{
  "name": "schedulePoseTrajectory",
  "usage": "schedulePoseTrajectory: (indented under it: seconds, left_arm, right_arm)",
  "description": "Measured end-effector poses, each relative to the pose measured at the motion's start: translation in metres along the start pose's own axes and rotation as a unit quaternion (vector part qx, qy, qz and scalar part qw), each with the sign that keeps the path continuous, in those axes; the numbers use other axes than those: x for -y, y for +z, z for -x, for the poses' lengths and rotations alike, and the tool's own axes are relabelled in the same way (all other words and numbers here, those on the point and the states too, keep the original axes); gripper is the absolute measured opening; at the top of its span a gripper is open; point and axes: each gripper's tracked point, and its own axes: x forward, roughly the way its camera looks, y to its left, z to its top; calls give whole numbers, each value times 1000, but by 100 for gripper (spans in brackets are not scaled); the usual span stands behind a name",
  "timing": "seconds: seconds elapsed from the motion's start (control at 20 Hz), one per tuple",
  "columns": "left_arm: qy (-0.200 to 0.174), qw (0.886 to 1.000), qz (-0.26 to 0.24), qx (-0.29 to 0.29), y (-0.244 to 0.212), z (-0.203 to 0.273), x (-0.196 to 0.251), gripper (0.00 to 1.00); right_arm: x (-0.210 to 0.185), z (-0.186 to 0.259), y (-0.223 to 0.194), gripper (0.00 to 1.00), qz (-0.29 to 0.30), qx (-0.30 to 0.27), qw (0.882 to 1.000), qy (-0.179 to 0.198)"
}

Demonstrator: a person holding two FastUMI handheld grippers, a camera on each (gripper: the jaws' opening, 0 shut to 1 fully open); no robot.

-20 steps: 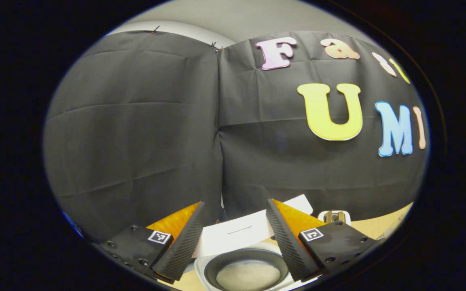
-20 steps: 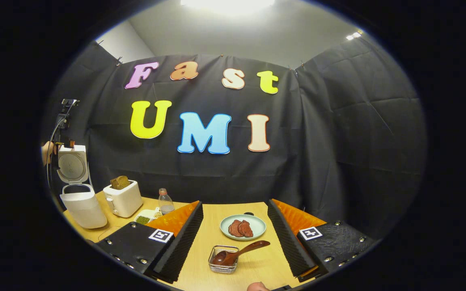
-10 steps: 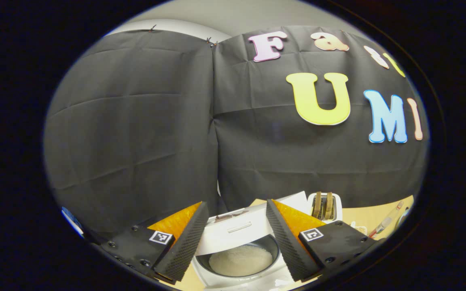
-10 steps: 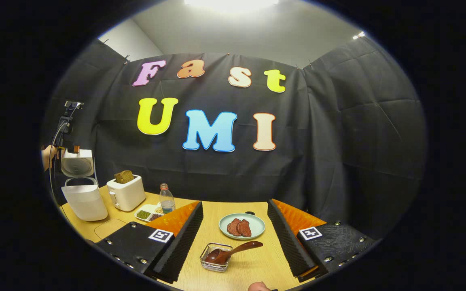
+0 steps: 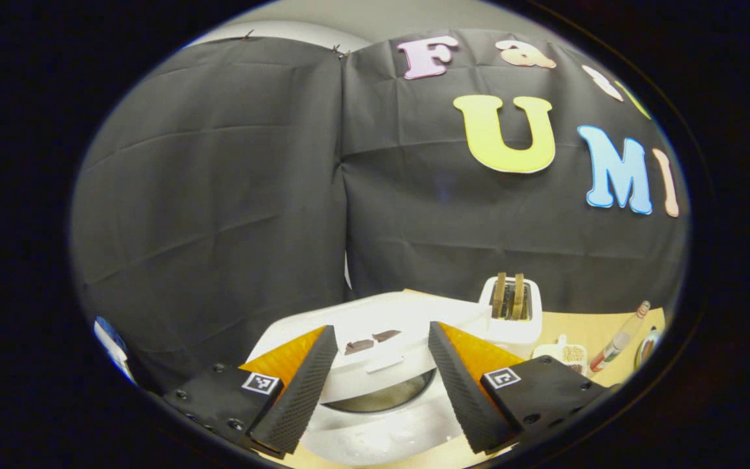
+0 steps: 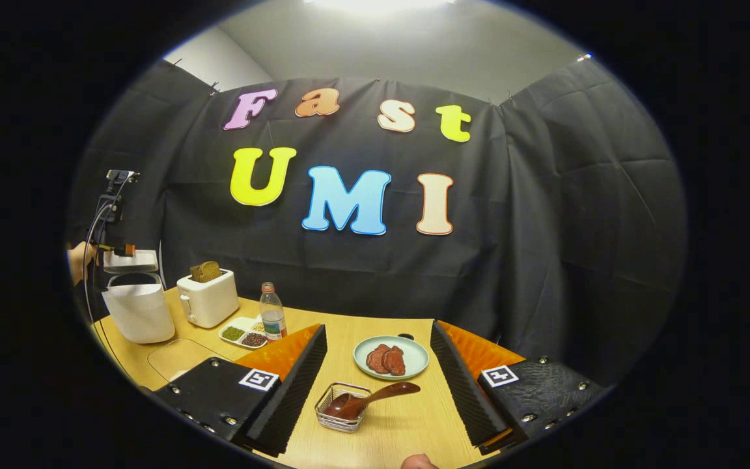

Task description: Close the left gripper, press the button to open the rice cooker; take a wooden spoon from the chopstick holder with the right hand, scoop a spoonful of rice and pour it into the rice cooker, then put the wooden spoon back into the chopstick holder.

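1 rice cooker | 1 toaster | 1 bottle | 1 wooden spoon | seemingly 2 meat slices

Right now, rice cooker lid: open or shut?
Nearly shut: lid tilts low over the rice cooker, a thin gap showing the pot rim.

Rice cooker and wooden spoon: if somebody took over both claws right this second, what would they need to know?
Left claw: open, holding nothing, its fingers either side of the rice cooker's lid.
Right claw: open, empty, above the table.
Rice cooker: lid tilted down, nearly shut, with a slim gap.
Wooden spoon: bowl down in the chopstick holder, handle sticking out.
Done: spoon is in the holder.
Left: cannot tell if rice went in; probably only the lid remains.
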Motion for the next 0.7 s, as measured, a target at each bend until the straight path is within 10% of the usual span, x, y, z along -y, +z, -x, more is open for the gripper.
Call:
schedulePoseTrajectory:
  seconds: [0.7]
  left_arm:
    - [4,997,9,-80,-68,-7,23,99]
  right_arm:
    - [17,9,-8,98,2,-5,1000,-4]
